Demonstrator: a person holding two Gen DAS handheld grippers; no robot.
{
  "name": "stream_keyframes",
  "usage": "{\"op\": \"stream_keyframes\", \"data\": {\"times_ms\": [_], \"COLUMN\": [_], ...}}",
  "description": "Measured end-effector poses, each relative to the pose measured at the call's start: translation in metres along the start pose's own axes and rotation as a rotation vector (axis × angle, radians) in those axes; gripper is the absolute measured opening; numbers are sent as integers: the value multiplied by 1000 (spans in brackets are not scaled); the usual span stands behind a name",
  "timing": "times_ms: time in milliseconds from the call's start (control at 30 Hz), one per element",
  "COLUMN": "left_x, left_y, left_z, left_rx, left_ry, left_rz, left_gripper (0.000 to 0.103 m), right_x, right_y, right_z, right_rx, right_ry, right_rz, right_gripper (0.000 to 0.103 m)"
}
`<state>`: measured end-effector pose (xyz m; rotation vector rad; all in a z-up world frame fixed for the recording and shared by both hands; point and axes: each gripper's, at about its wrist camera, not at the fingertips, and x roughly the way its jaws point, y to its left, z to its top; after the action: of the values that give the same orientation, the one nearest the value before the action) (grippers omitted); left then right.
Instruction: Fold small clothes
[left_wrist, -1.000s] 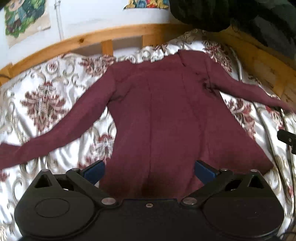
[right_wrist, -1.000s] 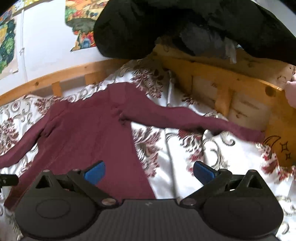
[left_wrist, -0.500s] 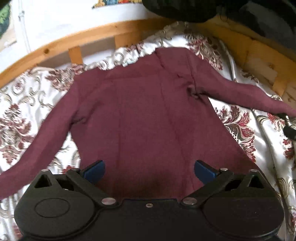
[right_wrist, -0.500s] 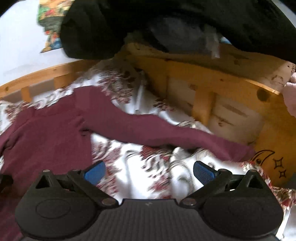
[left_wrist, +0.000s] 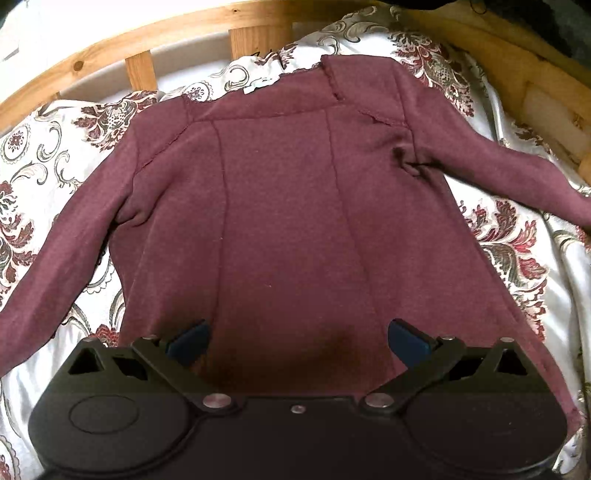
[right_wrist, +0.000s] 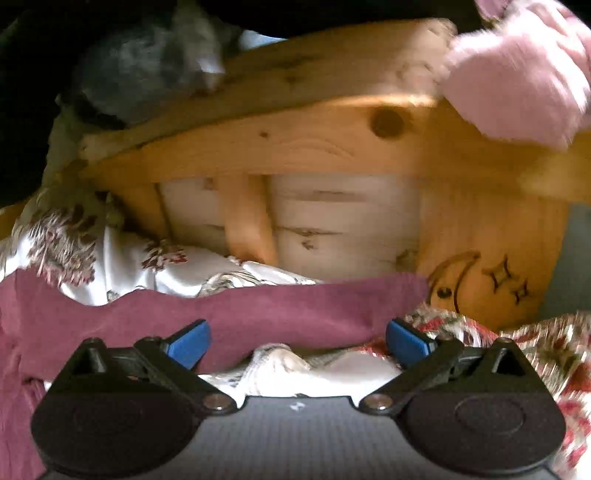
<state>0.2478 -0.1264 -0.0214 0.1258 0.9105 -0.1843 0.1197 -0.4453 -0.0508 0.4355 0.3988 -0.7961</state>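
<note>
A maroon long-sleeved top (left_wrist: 288, 206) lies flat on the floral bedspread (left_wrist: 44, 162), collar at the far end, both sleeves spread out. My left gripper (left_wrist: 297, 338) is open and empty, over the lower middle of the top near the hem. In the right wrist view the top's right sleeve (right_wrist: 288, 310) runs across the frame. My right gripper (right_wrist: 297, 338) is open and empty, low and close to the sleeve near its cuff. The view is blurred.
A wooden bed rail (left_wrist: 140, 70) runs along the far side. A wooden end board (right_wrist: 332, 155) with a moon and stars mark stands just past the sleeve. Dark clothing (right_wrist: 122, 66) and a pink fluffy item (right_wrist: 517, 81) hang over it.
My left gripper has moved forward over the top toward its middle. My right gripper has swung right and down to the right sleeve, close to its cuff.
</note>
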Motion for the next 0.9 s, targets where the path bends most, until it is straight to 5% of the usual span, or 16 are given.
{"op": "stream_keyframes", "data": {"times_ms": [167, 367, 667, 833, 900], "left_x": [3, -17, -37, -38, -39], "left_y": [-2, 3, -6, -8, -8], "left_z": [-6, -32, -63, -64, -65], "left_rx": [12, -97, -64, -47, -50], "left_ry": [0, -85, -95, -97, -98], "left_rz": [22, 21, 19, 12, 8], "left_gripper": [102, 102, 102, 102, 102], "right_x": [5, -9, 5, 23, 25], "right_y": [1, -9, -39, -64, -67], "right_z": [-7, -7, 19, 22, 22], "right_rx": [-110, -69, 80, 179, 192], "right_ry": [-31, -51, -59, -11, -18], "right_rz": [10, 38, 2, -11, -13], "right_gripper": [103, 102, 102, 80, 50]}}
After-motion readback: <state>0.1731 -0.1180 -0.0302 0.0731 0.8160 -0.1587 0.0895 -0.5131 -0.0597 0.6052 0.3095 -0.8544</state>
